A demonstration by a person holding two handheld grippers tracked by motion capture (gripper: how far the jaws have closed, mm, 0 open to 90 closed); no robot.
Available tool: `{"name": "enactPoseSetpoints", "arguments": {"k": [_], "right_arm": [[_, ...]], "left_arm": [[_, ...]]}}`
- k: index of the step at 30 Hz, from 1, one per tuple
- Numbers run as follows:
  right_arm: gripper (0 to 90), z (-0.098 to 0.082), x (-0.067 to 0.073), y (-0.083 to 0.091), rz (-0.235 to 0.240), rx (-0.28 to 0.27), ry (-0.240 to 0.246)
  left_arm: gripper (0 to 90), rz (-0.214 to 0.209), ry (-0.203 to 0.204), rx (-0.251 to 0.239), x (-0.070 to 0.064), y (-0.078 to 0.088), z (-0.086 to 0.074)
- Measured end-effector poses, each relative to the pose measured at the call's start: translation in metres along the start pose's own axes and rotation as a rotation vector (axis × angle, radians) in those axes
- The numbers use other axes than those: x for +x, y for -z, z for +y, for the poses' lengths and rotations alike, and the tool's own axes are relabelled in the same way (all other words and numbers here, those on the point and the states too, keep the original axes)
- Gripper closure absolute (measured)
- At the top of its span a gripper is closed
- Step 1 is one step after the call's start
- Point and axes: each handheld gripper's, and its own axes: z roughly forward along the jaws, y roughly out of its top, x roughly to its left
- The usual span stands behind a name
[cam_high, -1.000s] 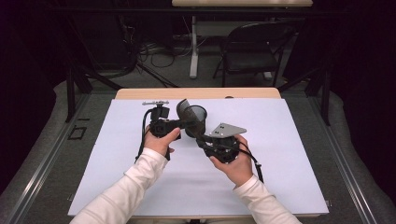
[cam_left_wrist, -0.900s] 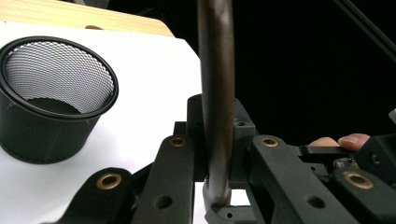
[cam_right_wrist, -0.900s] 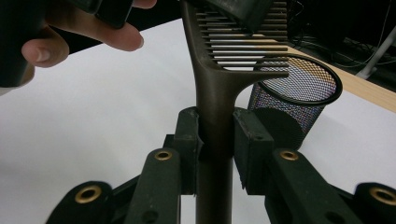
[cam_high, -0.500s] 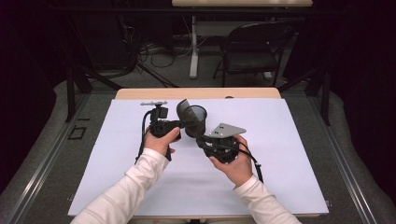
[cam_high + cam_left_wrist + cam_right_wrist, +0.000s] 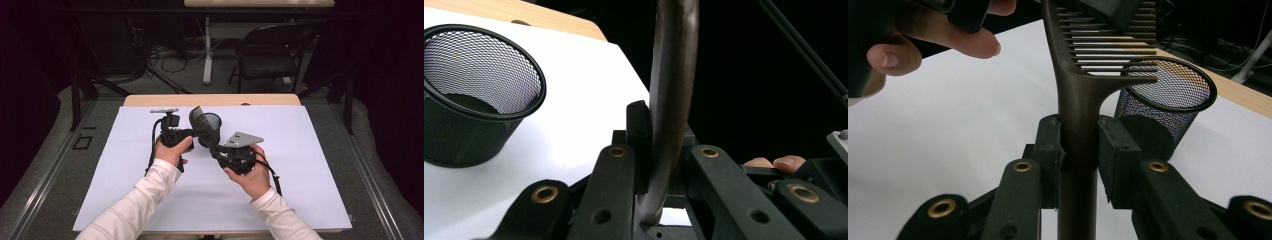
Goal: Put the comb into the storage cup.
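Little has moved since earlier: left claw [image 5: 192, 131] has closed onto the comb [image 5: 1083, 75], right claw [image 5: 1079, 145] clamps its handle, above the worktop [image 5: 300, 150] beside the mesh cup [image 5: 210, 127]. Comb: light, stiff, slippery; grip the handle.

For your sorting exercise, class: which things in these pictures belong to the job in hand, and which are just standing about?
In the job:
- comb, gripped by both tools
- left tool, shut on the comb
- right tool, shut on its handle
- mesh cup, beside the comb

Standing about:
- white sheet on the table
- folding chair behind
- floor cables
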Motion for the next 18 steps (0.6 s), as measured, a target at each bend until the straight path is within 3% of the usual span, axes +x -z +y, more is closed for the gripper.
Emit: {"name": "enactPoseSetpoints", "arguments": {"k": [18], "right_arm": [[72.3, -0.0001, -0.0028, -0.0003, 0.003, 0.003, -0.015]], "left_arm": [[85.2, 0.008, 0.005, -0.002, -0.0009, -0.0038, 0.0016]]}}
